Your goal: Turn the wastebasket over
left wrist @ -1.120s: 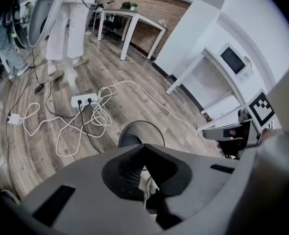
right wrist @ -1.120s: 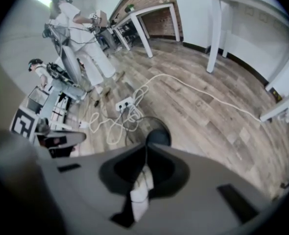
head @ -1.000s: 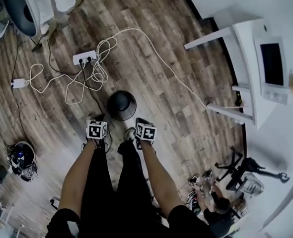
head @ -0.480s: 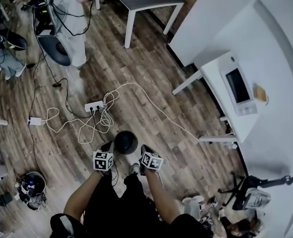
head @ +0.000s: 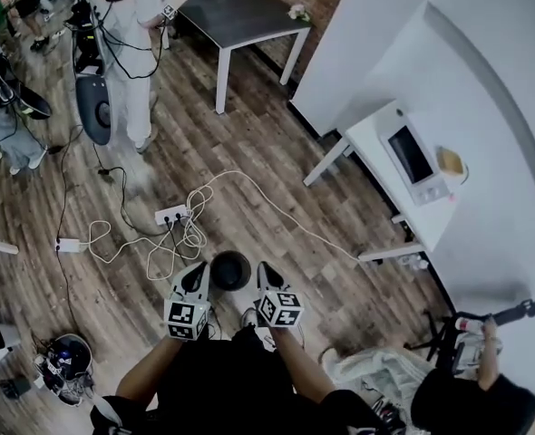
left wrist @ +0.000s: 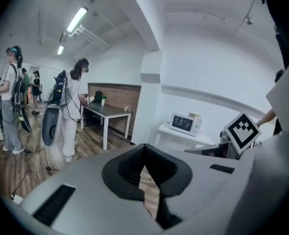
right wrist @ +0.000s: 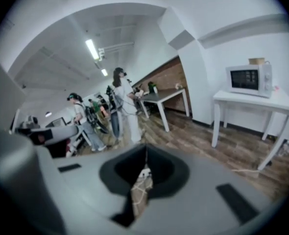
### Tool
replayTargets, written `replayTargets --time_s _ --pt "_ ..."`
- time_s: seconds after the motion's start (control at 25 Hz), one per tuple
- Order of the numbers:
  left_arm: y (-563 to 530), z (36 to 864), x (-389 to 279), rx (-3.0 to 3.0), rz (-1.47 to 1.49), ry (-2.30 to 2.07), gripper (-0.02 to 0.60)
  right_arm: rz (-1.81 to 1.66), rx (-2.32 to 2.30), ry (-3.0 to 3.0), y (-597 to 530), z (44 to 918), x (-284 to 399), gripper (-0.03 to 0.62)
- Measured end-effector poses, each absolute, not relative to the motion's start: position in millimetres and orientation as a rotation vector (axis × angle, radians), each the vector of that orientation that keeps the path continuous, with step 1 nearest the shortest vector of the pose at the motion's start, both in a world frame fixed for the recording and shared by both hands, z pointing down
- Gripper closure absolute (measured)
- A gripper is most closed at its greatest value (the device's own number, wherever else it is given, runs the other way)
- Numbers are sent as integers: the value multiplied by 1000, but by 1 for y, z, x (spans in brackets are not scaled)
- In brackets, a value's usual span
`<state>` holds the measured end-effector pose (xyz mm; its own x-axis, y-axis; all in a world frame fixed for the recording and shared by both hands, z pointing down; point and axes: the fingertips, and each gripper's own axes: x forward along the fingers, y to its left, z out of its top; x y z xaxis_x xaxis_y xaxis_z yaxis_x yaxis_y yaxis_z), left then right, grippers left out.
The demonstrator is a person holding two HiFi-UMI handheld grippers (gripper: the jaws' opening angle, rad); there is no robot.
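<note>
The black round wastebasket [head: 229,270] stands on the wood floor, just ahead of the person's feet. My left gripper [head: 195,277] hangs high above the floor, to the basket's left in the head view, shut and holding nothing. On the basket's right my right gripper [head: 266,274] is shut and empty as well. Neither touches the basket. In the left gripper view the left gripper [left wrist: 144,153] points out across the room, and only floor shows through the slit between its jaws. The right gripper [right wrist: 145,155] looks the same in its own view. The wastebasket is in neither gripper view.
A power strip [head: 172,214] with tangled white cables lies on the floor beyond the basket. A white table with a microwave [head: 413,157] stands at the right, a dark table [head: 240,12] at the back. A person in white [head: 127,25] stands far left, another person [head: 458,406] crouches at lower right.
Both grippers have risen well above the floor, still shut. The head view has lifted and now takes in more of the room. The wastebasket stays in place on the floor.
</note>
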<state>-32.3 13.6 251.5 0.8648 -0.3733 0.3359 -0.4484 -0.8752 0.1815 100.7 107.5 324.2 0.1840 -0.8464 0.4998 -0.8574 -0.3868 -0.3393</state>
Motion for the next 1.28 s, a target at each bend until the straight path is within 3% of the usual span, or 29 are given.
replayTargets --time_s 0.36,1.28 --pt "39 147 -56 2975 140 -704 548 586 2458 -1909 141 207 53 560" --pt "67 157 -47 2933 124 -681 548 638 2430 -1959 157 209 42 562"
